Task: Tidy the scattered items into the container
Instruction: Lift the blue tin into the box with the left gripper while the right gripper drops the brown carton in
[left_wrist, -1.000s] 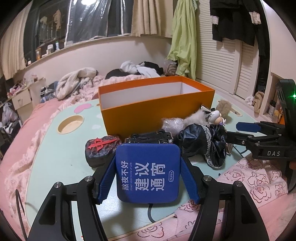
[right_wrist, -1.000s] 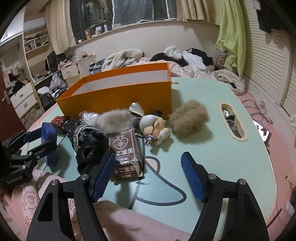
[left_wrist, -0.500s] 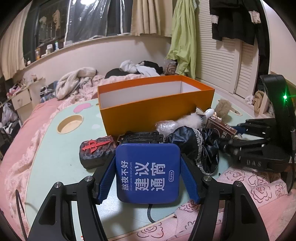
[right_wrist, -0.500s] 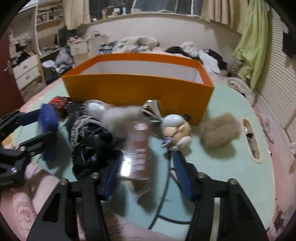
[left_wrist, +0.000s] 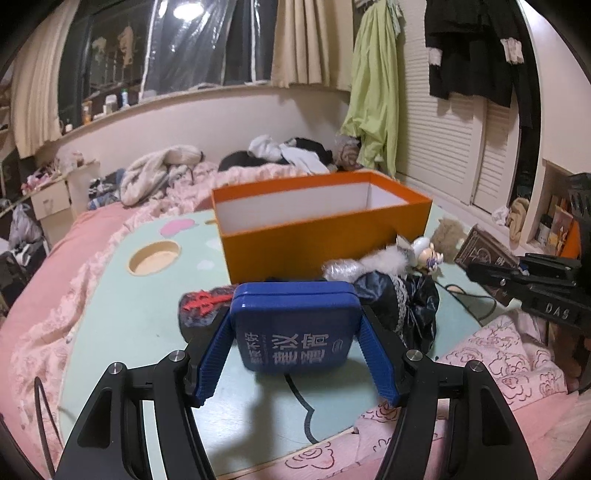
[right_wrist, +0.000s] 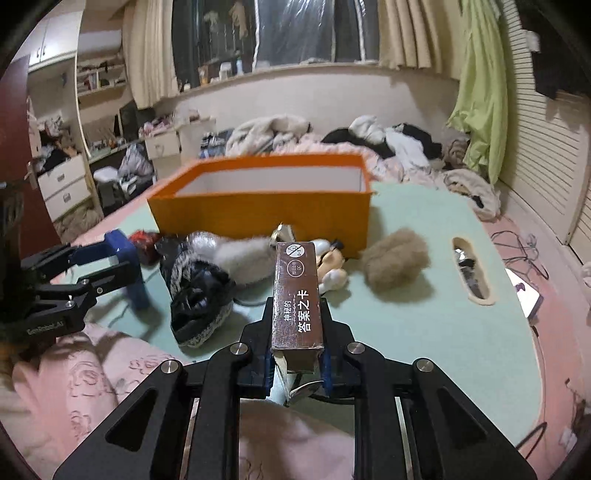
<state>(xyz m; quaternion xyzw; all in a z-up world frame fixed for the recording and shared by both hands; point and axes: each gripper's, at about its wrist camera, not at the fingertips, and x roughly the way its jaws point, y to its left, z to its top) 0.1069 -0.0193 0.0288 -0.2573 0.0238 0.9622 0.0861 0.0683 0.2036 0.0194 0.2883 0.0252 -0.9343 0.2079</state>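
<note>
"答案之卡" on brown box; "DAS" on right hand-held gripper.

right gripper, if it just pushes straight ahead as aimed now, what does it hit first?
Likely the doll lying just past the tip of the brown card box that the right gripper clamps, with the orange container wall behind. Depth is uncertain.

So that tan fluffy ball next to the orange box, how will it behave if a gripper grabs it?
The tan fluffy ball looks soft, so it would probably squash between the fingers. It seems light for its bulk. Its rounded shape may roll if nudged on the smooth table.
</note>
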